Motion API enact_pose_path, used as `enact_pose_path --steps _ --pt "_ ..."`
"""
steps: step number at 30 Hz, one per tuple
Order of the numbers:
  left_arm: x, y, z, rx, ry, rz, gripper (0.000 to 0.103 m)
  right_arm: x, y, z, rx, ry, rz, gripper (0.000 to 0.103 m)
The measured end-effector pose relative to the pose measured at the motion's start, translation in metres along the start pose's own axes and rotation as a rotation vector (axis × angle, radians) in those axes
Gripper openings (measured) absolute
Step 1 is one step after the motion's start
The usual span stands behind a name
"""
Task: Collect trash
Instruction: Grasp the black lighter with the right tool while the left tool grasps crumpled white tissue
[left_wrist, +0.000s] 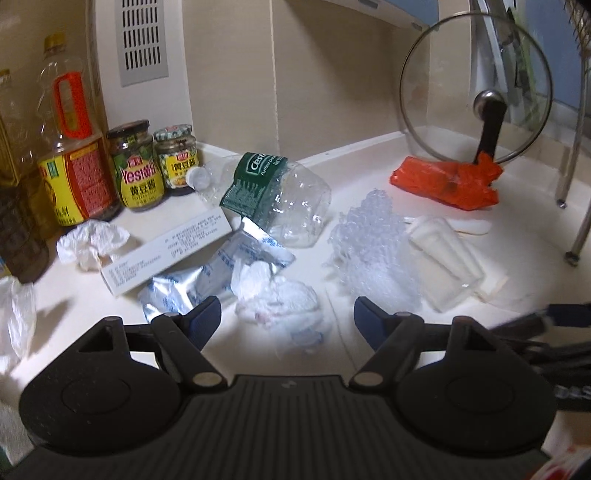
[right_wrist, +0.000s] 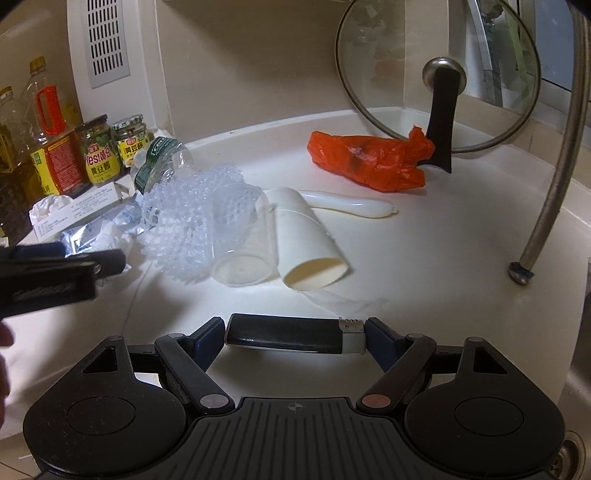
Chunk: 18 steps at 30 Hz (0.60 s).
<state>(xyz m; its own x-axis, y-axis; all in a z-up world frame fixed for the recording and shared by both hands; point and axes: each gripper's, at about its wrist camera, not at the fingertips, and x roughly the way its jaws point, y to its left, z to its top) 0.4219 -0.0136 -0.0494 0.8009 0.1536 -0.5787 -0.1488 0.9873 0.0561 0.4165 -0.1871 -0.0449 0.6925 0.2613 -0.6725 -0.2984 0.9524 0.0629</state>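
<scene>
White bench, tiled corner; trash strewn mid-bench: crushed bottle, bubble wrap, orange bag far right. My left hand-held gripper spread, empty. Only right view shows my right hand-held gripper pinching a black lighter endwise.

A white table is seen, strewn with litter. A crushed clear bottle, a white carton, a foil pouch and crumpled tissues are laid at the left. Bubble wrap, a clear cup and a paper cup are set in the middle, an orange bag further back.
</scene>
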Motion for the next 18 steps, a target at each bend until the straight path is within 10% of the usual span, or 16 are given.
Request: enact_pose_path --steps 10,18 --pt "0.019 0.001 -0.003 0.053 0.055 0.040 0.030 -0.002 -0.007 -0.002 -0.003 0.006 0.000 0.081" --pt "-0.010 0.010 -0.008 0.023 0.041 0.046 0.018 -0.007 -0.005 -0.001 -0.007 -0.008 0.015 0.081"
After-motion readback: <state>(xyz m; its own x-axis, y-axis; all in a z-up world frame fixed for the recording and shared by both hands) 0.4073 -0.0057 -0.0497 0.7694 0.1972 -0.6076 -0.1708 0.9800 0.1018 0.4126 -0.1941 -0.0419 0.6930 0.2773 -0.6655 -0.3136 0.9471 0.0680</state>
